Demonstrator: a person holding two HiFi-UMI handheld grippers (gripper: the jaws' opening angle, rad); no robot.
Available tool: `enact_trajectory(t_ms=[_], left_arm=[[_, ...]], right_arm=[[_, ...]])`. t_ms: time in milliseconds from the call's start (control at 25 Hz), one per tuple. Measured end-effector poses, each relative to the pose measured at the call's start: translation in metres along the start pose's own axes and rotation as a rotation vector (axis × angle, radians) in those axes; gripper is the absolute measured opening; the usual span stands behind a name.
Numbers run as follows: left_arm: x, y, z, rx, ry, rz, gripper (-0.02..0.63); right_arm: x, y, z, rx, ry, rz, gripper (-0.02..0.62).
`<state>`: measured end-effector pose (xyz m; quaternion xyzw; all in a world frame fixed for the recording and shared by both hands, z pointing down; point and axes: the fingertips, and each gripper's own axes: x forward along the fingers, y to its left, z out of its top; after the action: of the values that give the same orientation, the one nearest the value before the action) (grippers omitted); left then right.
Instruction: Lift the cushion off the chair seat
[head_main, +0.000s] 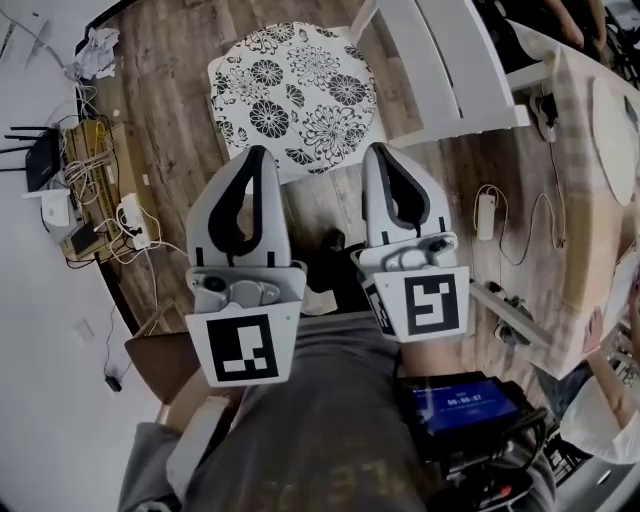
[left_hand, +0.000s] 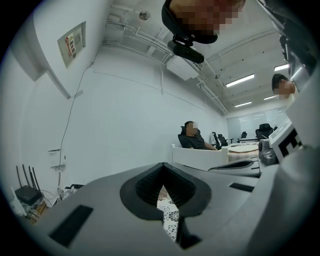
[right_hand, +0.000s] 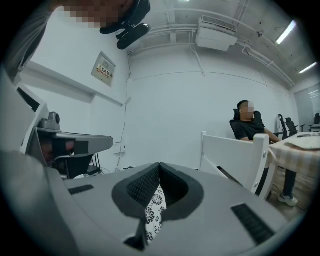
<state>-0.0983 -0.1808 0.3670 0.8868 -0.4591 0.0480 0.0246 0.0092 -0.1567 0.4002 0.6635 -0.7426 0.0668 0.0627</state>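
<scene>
The cushion (head_main: 292, 95), round-cornered with a black-and-white flower print, lies on the seat of a white chair (head_main: 440, 60) at the top middle of the head view. My left gripper (head_main: 258, 152) and right gripper (head_main: 380, 150) hang side by side just short of its near edge, apart from it. Both are shut with their tips together and nothing between them. In the left gripper view the cushion (left_hand: 169, 215) shows through the slit below the closed left gripper (left_hand: 163, 165). The right gripper view shows the cushion (right_hand: 152, 212) the same way under the closed right gripper (right_hand: 160, 165).
The chair's white backrest (right_hand: 235, 150) stands to the right of the cushion. A router and tangled cables (head_main: 45, 160) lie by the wall at left. A table with a checked cloth (head_main: 590, 200) is at right. A person (right_hand: 248, 127) sits far back.
</scene>
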Motion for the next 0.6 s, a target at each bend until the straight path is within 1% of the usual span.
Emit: enact_trajectory(t_ms=[200,440,600], left_arm=[[0.009,-0.007,-0.052,-0.012,0.019,-0.016,0.006],[0.025,-0.010,-0.124,-0.019,0.058,-0.030,0.006],[0.039,-0.007,-0.163,-0.023,0.076,-0.032,0.006]], right_arm=[[0.006,-0.004,-0.054,0.009,0.032,-0.009,0.008],[0.022,-0.007,-0.131,0.028,0.082,-0.001,0.008],[0.038,-0.011,-0.180,0.031,0.113,0.000,0.008]])
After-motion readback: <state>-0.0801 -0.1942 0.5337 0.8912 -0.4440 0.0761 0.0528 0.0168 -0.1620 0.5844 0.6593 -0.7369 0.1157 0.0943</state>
